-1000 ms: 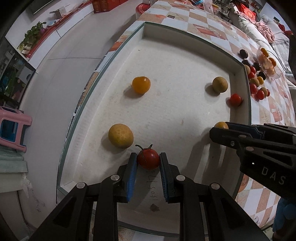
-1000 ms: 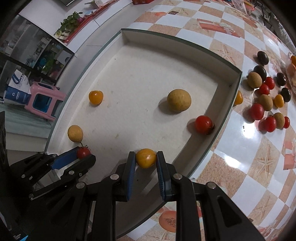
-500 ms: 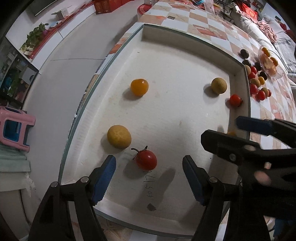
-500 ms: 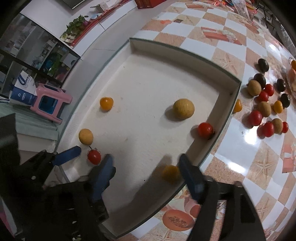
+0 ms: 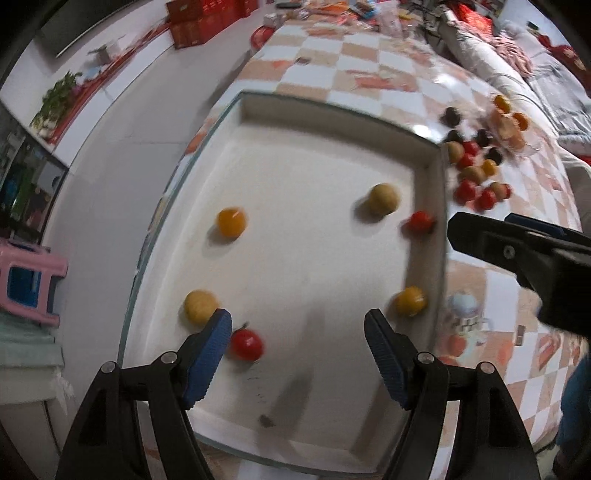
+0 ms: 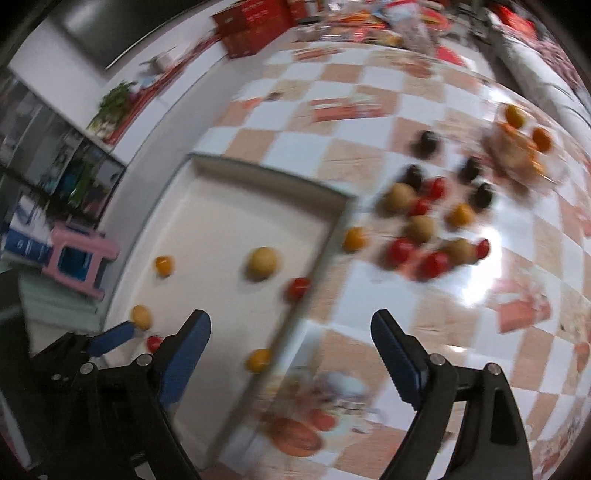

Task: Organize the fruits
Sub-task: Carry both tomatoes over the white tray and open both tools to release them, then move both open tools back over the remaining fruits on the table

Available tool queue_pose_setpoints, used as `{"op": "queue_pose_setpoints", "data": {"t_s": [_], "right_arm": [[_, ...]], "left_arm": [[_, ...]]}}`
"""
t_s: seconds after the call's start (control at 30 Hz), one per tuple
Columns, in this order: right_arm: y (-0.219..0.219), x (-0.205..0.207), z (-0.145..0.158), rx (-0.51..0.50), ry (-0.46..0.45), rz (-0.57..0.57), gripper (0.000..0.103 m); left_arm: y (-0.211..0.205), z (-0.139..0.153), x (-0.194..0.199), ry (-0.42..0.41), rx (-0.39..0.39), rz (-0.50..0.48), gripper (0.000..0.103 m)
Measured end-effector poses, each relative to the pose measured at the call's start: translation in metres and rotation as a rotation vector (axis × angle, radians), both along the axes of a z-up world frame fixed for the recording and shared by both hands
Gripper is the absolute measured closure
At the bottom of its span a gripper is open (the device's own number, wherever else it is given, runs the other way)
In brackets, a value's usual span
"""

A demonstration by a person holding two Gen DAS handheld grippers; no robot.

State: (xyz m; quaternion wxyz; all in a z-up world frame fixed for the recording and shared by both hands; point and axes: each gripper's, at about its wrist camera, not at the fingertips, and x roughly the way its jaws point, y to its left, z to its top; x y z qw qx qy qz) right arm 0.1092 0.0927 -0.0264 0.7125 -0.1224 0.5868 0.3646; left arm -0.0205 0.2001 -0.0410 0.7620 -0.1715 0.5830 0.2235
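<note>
A home living room is indicated by a checked tablecloth point(image 6: 369, 122) on the worktop, a pink plastic stool point(image 5: 26, 284), a potted plant point(image 5: 55, 99), red gift boxes point(image 5: 207, 22) and bedding-like fabric point(image 5: 546, 70).

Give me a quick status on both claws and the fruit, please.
Left claw open, empty; right claw opening, empty. Six fruits in white tray, red tomato nearest left claw. Pile of fruit remains on tablecloth. Nothing obstructing.

Six fruits point(image 5: 231, 222) lie in the tray point(image 5: 332, 110); more fruit point(image 6: 421, 229) lies beside it.
</note>
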Motion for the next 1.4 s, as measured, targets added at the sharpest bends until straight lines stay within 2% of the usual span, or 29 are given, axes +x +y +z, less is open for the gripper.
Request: {"op": "queue_pose_setpoints", "data": {"t_s": [0.3, 0.53, 0.77, 1.03, 1.07, 1.13, 1.23, 1.4], "right_arm": [[-0.078, 0.056, -0.016, -0.100, -0.026, -0.186, 0.012], [-0.110, 0.078, -0.028, -0.134, -0.026, -0.230, 0.012], [-0.124, 0.099, -0.034, -0.120, -0.028, -0.205, 0.012], [-0.115, 0.108, -0.041, -0.104, -0.066, -0.048, 0.013], [-0.113, 0.108, -0.042, -0.101, -0.068, -0.036, 0.014], [-0.110, 0.112, -0.044, -0.096, -0.072, -0.021, 0.026], [-0.107, 0.121, -0.050, -0.086, -0.061, -0.015, 0.033], [-0.099, 0.129, -0.052, -0.058, -0.055, 0.007, 0.034]], "left_arm": [[-0.045, 0.023, 0.045, -0.065, -0.009, -0.137, 0.028], [-0.082, 0.026, 0.079, -0.103, -0.046, -0.228, 0.028], [-0.111, 0.006, 0.112, -0.092, -0.080, -0.268, 0.028], [-0.113, -0.018, 0.137, -0.065, -0.050, -0.234, 0.028], [-0.110, -0.021, 0.141, -0.062, -0.050, -0.222, 0.028], [-0.105, -0.026, 0.146, -0.059, -0.047, -0.203, 0.028], [-0.099, -0.033, 0.153, -0.051, -0.045, -0.178, 0.028], [-0.092, -0.040, 0.166, -0.048, -0.027, -0.161, 0.028]]}}
